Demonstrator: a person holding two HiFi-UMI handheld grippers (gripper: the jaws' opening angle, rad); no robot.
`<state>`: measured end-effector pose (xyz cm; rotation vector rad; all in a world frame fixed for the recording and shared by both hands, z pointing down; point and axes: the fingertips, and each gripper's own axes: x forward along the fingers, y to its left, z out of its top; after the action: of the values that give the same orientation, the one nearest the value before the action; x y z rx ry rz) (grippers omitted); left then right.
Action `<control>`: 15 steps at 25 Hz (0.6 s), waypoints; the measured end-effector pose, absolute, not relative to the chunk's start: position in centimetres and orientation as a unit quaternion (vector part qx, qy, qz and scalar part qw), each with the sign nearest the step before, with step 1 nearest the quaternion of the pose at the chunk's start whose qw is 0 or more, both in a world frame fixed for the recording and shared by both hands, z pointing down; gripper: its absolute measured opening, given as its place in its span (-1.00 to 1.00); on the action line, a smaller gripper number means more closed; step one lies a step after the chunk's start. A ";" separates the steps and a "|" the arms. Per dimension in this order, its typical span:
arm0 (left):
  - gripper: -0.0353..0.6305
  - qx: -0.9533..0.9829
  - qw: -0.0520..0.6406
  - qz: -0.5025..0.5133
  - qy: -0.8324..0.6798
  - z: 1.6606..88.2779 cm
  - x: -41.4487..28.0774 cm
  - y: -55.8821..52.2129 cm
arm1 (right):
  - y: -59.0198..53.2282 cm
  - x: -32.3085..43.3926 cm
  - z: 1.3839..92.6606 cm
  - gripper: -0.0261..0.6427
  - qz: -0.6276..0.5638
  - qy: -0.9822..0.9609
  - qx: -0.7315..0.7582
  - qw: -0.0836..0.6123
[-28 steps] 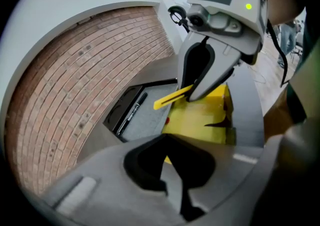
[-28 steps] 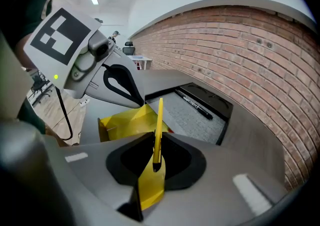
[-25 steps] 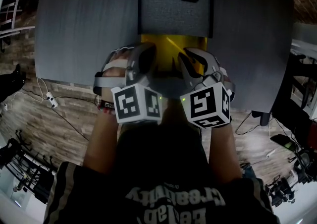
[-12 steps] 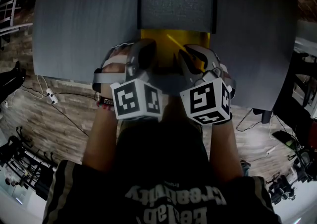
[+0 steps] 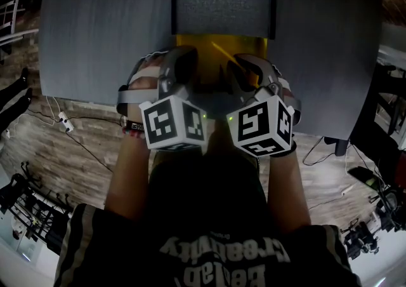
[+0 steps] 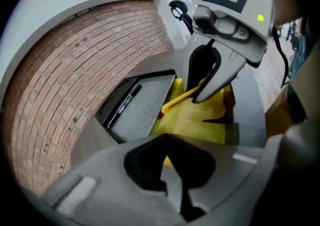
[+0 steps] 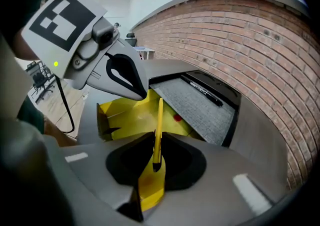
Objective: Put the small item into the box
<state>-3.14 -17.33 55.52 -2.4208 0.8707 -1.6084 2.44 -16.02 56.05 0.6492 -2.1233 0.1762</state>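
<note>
Right gripper view has the right tool (image 7: 156, 142) nearest, its jaws drawn in on a thin yellow pencil (image 7: 159, 120). They pinch it close to its dark near end, so most of the shaft sticks out ahead over the yellow box (image 7: 120, 115). I'd judge the pencil light, stiff and smooth. It is not fragile, but it is prone to swivel in the pads and to roll once it is let go. A hold nearer mid-shaft would steady it. With this end grip it looks wiser to get it low inside the walls before opening.

The left tool (image 6: 169, 139) has its jaws together with nothing I can make out between them. Its tip sits at the far edge of the box. Whether it nips the card there I cannot tell.

The open-topped box stands on the grey tabletop (image 5: 95, 25), just below both tools. Beyond it, touching or just behind it, lies a grey-lined tray (image 7: 200, 107) with a black pen (image 7: 202, 90) along its far side. A brick wall rises behind the tray.
</note>
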 end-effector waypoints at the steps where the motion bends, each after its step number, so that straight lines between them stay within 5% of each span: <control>1: -0.89 -0.797 0.053 -0.529 0.286 55.6 -3.1 -17.3 | -16.0 2.4 56.1 -0.75 0.072 -0.856 0.262 0.440; 15: -0.89 -0.798 0.044 -0.529 0.284 56.1 -3.1 -16.9 | -15.8 2.6 56.5 -0.73 0.066 -0.852 0.266 0.446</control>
<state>-3.09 -16.89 56.14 -2.4396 0.8675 -1.6177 2.60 -15.82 56.53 0.6583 -2.1116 0.1624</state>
